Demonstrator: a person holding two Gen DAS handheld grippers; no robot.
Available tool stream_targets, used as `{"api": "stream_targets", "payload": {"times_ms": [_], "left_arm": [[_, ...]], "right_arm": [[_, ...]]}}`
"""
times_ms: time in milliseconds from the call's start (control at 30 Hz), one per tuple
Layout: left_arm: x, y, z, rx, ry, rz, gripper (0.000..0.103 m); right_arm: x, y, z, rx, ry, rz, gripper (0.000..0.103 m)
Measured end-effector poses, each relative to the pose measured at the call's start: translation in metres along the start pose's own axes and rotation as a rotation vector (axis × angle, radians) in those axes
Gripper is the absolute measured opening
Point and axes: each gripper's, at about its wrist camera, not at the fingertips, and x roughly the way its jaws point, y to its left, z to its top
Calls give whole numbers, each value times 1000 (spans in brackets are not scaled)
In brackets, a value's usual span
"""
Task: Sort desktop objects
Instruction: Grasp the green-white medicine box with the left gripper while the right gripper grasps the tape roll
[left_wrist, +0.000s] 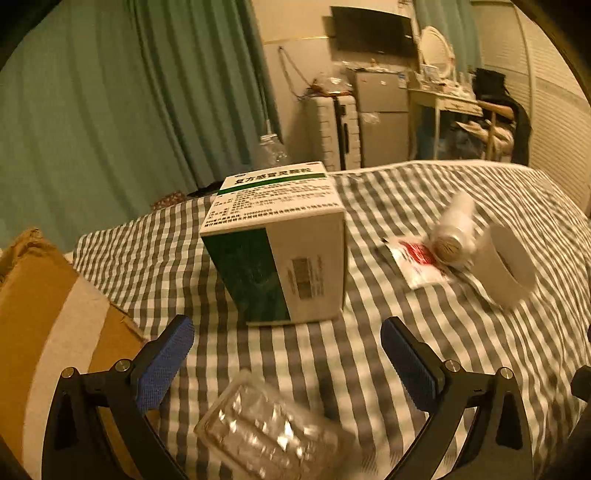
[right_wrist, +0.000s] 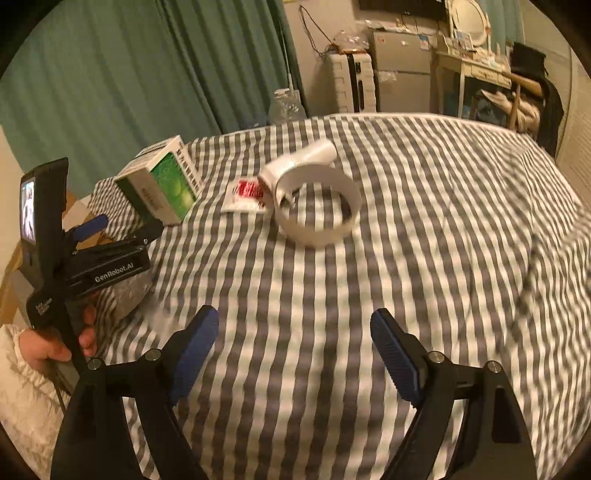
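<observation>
My left gripper (left_wrist: 288, 328) is open above the checked bedspread (left_wrist: 332, 369). A green and white medicine box (left_wrist: 280, 243) stands just beyond its fingertips. A clear plastic blister tray (left_wrist: 266, 428) lies low between its two arms, and the pads do not press on it. To the right lie a white bottle (left_wrist: 454, 229), a red and white sachet (left_wrist: 417, 262) and a white tape ring (left_wrist: 506, 266). My right gripper (right_wrist: 295, 319) is open over bare bedspread, nothing between its fingers. Ahead of it are the ring (right_wrist: 317, 206), sachet (right_wrist: 245, 195), bottle (right_wrist: 299, 162) and box (right_wrist: 162, 184). A hand (right_wrist: 55, 343) holds the left gripper (right_wrist: 122, 230).
A brown cardboard box (left_wrist: 44, 314) stands off the bed's left edge. Green curtains (left_wrist: 110, 110) hang behind, with a clear water bottle (right_wrist: 286, 105) at the far edge. A small fridge (right_wrist: 400, 70) and a cluttered desk (right_wrist: 476, 70) stand far back.
</observation>
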Motion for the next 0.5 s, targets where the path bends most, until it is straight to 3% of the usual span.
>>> {"api": "stream_targets", "payload": {"times_ms": [200,500], "left_arm": [[32,10,11,-141,10,-49,103],[77,-2,31,-171,42,-64,103]], "right_arm": [[47,-11,26,25,37,7,85],[102,-23,66,81,66,28,85]]}}
